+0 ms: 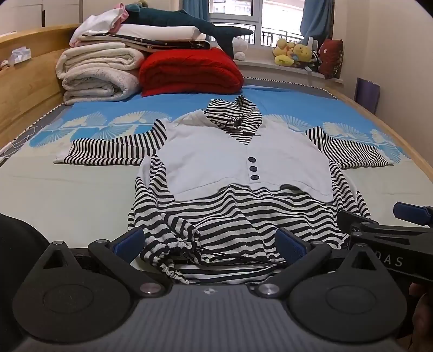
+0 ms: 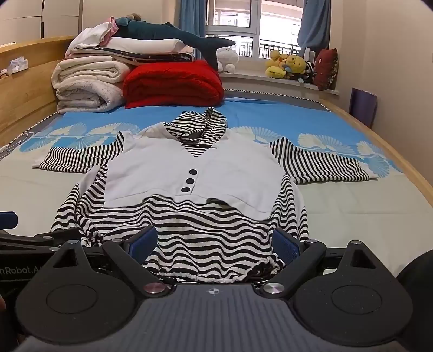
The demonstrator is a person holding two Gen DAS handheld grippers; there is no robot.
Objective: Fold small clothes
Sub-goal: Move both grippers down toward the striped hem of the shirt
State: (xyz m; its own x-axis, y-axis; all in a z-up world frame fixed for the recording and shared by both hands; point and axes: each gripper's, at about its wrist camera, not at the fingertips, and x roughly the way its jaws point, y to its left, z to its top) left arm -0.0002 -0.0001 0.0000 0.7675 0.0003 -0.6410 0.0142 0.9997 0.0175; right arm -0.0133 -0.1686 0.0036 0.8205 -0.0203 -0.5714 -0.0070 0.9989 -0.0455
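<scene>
A small black-and-white striped hooded top [image 1: 238, 214] with a white vest front [image 1: 216, 162] and three dark buttons lies flat on the bed, sleeves spread sideways, hood at the far end; it also shows in the right wrist view [image 2: 205, 227]. My left gripper [image 1: 211, 243] is open, its blue-padded jaws straddling the gathered hem at the near left. My right gripper [image 2: 216, 243] is open, jaws straddling the hem at the near right. The right gripper also shows at the right edge of the left wrist view [image 1: 389, 230]. The hem under both grippers is partly hidden.
Folded white quilts [image 1: 100, 70], a red quilt [image 1: 189, 71] and a plush shark [image 1: 189, 23] are stacked at the bed's far end. Wooden bed frame [image 1: 24, 92] runs along the left and right. Plush toys [image 1: 292, 54] sit on the windowsill.
</scene>
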